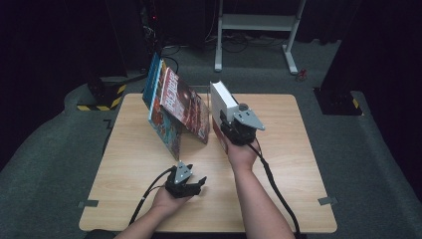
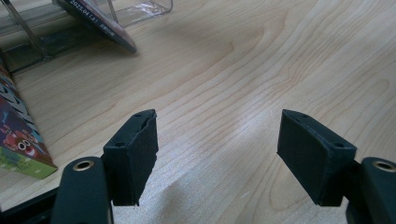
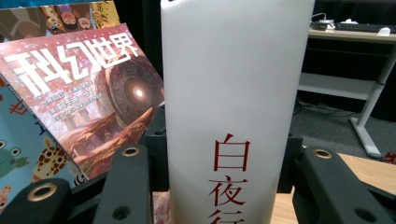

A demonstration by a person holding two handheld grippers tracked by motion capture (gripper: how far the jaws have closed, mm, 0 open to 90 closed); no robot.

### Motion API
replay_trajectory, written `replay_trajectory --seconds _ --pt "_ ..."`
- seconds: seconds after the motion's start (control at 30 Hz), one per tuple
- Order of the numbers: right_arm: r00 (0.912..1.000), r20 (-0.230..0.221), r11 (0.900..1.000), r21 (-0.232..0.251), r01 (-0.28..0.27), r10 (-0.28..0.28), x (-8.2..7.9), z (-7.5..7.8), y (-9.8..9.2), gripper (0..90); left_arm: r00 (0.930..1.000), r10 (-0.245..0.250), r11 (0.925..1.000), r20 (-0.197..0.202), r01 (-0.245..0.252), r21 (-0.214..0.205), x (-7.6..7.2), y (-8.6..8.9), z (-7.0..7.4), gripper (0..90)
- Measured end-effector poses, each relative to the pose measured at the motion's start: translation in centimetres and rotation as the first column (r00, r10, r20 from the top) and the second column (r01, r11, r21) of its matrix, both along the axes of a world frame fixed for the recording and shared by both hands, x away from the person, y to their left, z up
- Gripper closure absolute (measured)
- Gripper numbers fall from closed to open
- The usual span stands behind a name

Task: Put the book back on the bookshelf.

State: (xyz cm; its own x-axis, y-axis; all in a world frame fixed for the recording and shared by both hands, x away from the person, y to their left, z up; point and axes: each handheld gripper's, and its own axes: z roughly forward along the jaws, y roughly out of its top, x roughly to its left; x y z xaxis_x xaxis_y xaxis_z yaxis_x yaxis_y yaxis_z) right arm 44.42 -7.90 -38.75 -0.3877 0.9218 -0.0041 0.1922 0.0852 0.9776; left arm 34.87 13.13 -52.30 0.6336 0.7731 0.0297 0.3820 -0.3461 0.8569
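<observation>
A thick white book [image 1: 224, 102] with red characters on its spine [image 3: 233, 93] stands upright at the table's middle back. My right gripper [image 1: 223, 125] [image 3: 224, 163] is shut on it, one jaw on each cover. Left of it a red science-fiction magazine [image 1: 184, 102] [image 3: 93, 93] leans against a colourful blue picture book [image 1: 166, 127] [image 3: 18, 135] in a clear stand [image 2: 140, 9]. My left gripper [image 1: 200, 183] [image 2: 217, 149] rests low near the front of the table [image 1: 278, 164], open, with bare wood between its jaws.
Another blue book [image 1: 152, 79] leans at the back of the row. A corner of the picture book [image 2: 18, 140] lies left of my left jaw. Beyond the table stand a white desk frame [image 1: 259, 22] and a black-and-yellow base [image 1: 102, 94].
</observation>
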Motion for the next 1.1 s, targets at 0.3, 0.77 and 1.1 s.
replay_trajectory --seconds 0.3,0.77,1.1 --pt "0.9998 0.001 0.9998 -0.007 0.018 -0.018 1.4 0.1 0.7 54.6 1.0 0.0 1.0 0.001 0.0 -0.005 0.0 0.0 0.0 28.9" --pt "0.9985 0.004 0.9985 -0.01 0.054 -0.054 3.5 -0.4 1.7 54.5 1.0 -0.007 1.0 0.0 0.007 -0.001 0.0 0.0 0.0 29.0" --pt "0.9975 0.001 0.9974 -0.013 0.071 -0.071 5.4 -0.6 2.5 54.5 1.0 -0.007 0.9999 -0.001 0.007 -0.007 0.0 0.0 0.0 29.0"
